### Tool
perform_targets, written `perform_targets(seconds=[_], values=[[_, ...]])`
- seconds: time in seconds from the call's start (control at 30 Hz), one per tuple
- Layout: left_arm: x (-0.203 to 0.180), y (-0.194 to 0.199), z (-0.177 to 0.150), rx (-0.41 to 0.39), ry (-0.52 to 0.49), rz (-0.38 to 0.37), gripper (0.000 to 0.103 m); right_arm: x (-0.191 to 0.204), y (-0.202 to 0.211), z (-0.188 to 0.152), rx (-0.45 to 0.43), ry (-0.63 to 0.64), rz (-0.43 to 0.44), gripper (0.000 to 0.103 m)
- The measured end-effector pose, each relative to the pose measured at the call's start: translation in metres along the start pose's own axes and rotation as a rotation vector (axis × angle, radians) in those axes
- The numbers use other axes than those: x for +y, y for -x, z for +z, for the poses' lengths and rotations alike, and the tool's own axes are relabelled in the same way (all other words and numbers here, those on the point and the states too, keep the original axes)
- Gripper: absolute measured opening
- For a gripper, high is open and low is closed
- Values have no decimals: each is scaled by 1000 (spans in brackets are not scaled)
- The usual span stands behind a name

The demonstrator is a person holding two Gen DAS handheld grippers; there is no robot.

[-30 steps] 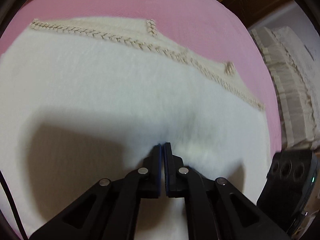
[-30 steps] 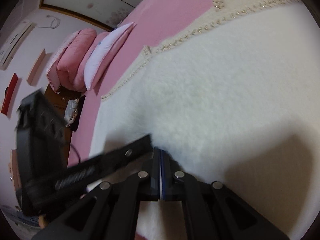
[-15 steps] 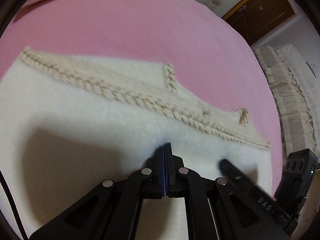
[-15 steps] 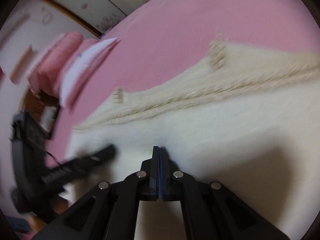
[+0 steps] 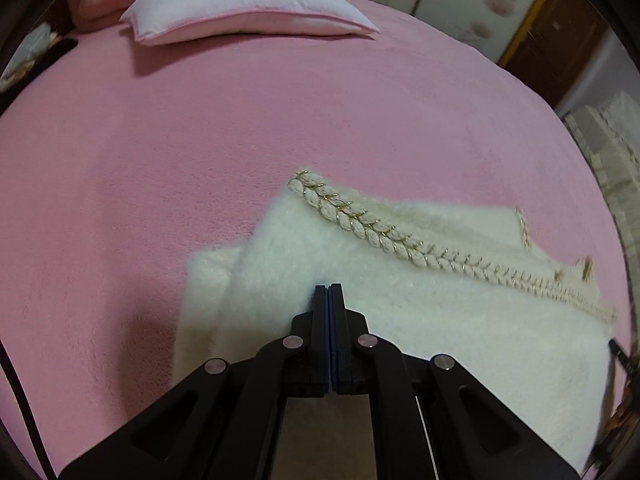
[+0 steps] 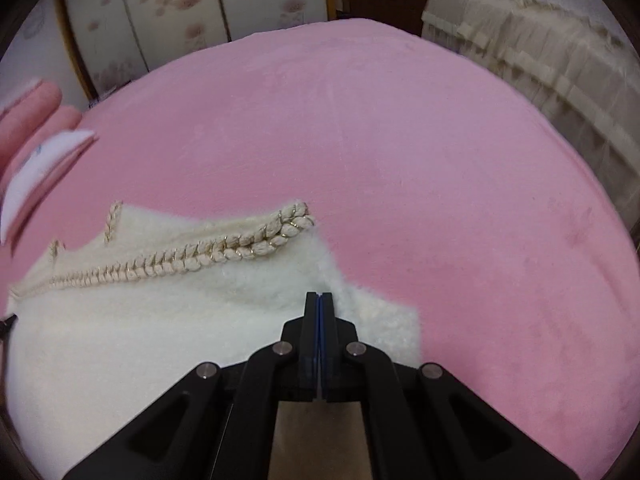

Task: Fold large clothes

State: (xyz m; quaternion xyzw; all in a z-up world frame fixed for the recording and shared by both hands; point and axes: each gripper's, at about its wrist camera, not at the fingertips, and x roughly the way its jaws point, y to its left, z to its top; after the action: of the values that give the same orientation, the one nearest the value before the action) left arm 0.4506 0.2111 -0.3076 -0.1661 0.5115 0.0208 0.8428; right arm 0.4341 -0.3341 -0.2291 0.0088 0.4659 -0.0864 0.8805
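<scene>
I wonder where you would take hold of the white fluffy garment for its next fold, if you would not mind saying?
Probably the braided edge of the white fluffy garment, near its end corner, coming from above. That rope-like trim is raised, firm and clear of the pink bedspread, so closing fingers could pinch it.

A pink bed carries a white fluffy garment at its near edge and a pale pillow at the far left.

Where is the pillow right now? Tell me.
In the left wrist view the white pillow lies at the far upper left of the pink bed, well beyond the cream garment.
</scene>
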Motion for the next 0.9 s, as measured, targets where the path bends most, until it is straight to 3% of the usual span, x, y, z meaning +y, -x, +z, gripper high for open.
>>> perform_targets(seconds=[0.07,0.13,0.3,0.43,0.53,0.63,0.8,0.9], values=[[-12,-4,0,-5,-35,39,1,6,11,-4,-25,39,-93,0],[-14,-9,0,-14,-23,49,1,15,23,2,-46,-5,-138,0],[-12,-13,-7,-44,-9,30,1,57,65,14,-61,-134,78,0],[3,-14,-11,-35,1,12,1,132,68,6,72,-42,270,0],[2,-4,-21,-33,5,-5,1,179,63,-14,187,35,324,0],[-4,-7,-20,-31,-2,-7,1,207,46,-40,345,22,315,0],[-1,-2,-27,-7,89,-42,1,213,27,-50,387,-11,224,0],[4,15,-46,4,169,-75,1,228,13,-44,404,65,164,0]])
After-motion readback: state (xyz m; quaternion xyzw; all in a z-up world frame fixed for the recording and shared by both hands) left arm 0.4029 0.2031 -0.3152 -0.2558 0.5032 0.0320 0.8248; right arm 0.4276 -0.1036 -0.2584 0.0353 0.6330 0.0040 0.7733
